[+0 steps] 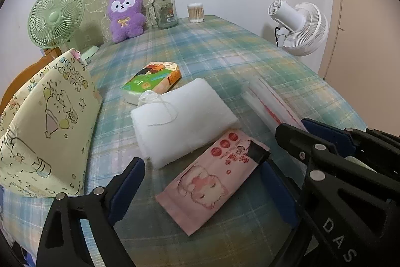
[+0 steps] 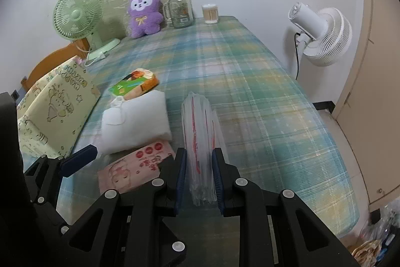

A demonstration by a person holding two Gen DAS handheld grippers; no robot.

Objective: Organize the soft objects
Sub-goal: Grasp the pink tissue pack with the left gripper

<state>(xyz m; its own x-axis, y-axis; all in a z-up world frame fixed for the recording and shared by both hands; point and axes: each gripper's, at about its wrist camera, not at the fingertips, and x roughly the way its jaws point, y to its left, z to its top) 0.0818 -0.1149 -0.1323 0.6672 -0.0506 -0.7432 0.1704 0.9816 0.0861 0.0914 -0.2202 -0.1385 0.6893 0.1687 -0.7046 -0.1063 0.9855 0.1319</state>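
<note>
Two grippers work over the plaid-covered bed (image 2: 262,81). The right gripper (image 2: 199,177) is clamped on a stack of clear plastic bags (image 2: 200,126) with red printing, its blue pads pressing the stack's near end from both sides while the far end runs out over the bedcover. The left gripper (image 1: 202,182) stands wide apart, its fingers either side of a pink tissue pack (image 1: 212,179) with a cartoon cat, touching nothing that I can see.

Taking that pink pack as the landmark: a folded white padded cloth (image 1: 180,116) lies just beyond it, overlapping its far edge, and a green-and-orange tissue pack (image 1: 152,79) sits beyond the cloth. A yellow-green printed pillow (image 1: 47,121) leans up to the pack's left. The bag stack is just to its right. Far beyond it, against the wall, stand a purple plush toy (image 1: 126,14), a glass jar (image 1: 165,9) and a tub of cotton swabs (image 1: 195,13).

The step in hand looks like moving the bag stack. To do it well, I would keep the squeeze firm, since slippery film can slide out, and lift enough that the drooping end clears the white cloth. The left gripper should come down squarely on the pink pack's long edges.
</note>
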